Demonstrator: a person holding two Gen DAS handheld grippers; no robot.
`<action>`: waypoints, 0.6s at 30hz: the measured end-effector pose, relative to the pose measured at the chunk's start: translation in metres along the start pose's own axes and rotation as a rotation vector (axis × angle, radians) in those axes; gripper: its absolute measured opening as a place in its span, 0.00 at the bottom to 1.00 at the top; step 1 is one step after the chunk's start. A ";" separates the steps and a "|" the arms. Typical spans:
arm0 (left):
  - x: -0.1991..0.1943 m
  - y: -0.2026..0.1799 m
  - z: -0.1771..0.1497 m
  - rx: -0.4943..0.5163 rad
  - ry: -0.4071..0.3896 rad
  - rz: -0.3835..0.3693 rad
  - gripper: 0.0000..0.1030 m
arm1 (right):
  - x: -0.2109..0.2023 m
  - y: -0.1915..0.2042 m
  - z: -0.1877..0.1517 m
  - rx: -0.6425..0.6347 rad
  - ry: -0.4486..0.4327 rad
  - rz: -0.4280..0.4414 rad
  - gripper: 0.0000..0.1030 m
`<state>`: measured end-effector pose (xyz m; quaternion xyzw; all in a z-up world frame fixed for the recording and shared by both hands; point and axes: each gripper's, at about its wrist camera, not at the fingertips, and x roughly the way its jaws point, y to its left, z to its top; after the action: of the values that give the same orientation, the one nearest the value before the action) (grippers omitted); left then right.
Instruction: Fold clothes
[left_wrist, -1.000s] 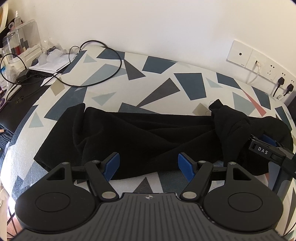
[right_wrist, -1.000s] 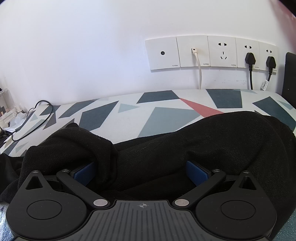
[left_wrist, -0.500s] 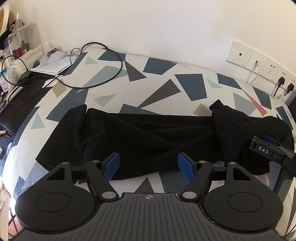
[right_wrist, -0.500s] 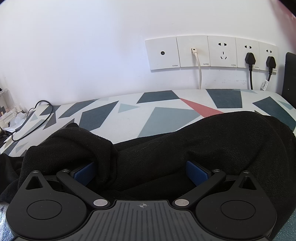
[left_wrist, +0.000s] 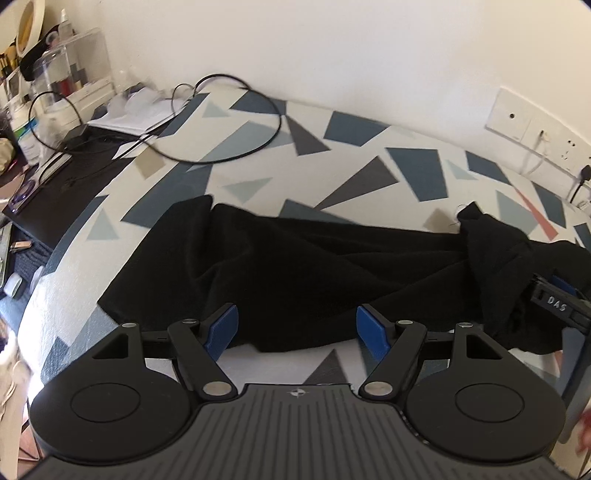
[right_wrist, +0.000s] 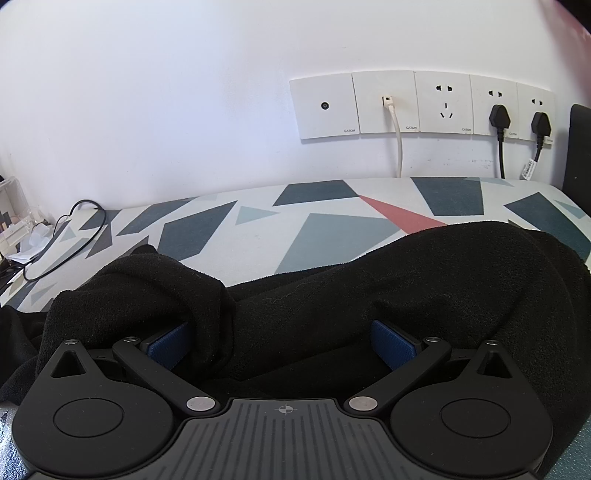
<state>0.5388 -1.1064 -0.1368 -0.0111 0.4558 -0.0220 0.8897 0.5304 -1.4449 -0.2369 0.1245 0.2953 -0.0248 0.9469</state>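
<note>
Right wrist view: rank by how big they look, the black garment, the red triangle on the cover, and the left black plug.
1. black garment, though it lies nearest the camera
2. red triangle
3. left black plug, farthest back

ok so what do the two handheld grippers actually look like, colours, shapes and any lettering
Both are matte black plastic. The left gripper and right gripper each have a ribbed body, two round discs, angled link arms with silver pivot pins, and blue finger pads. The left view shows white "DAS" lettering on the right one's side.
</note>
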 end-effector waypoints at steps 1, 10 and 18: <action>0.000 0.002 -0.001 0.000 -0.002 -0.002 0.71 | 0.000 0.000 0.000 0.000 0.000 0.000 0.99; 0.005 0.026 -0.007 -0.003 0.022 -0.053 0.78 | 0.000 0.000 0.000 -0.001 0.001 -0.001 0.99; 0.026 0.081 -0.008 -0.148 0.089 0.012 0.80 | -0.007 -0.002 0.008 -0.003 0.045 0.036 0.99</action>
<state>0.5498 -1.0271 -0.1653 -0.0729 0.4955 0.0166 0.8654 0.5286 -1.4486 -0.2272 0.1288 0.3143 -0.0046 0.9405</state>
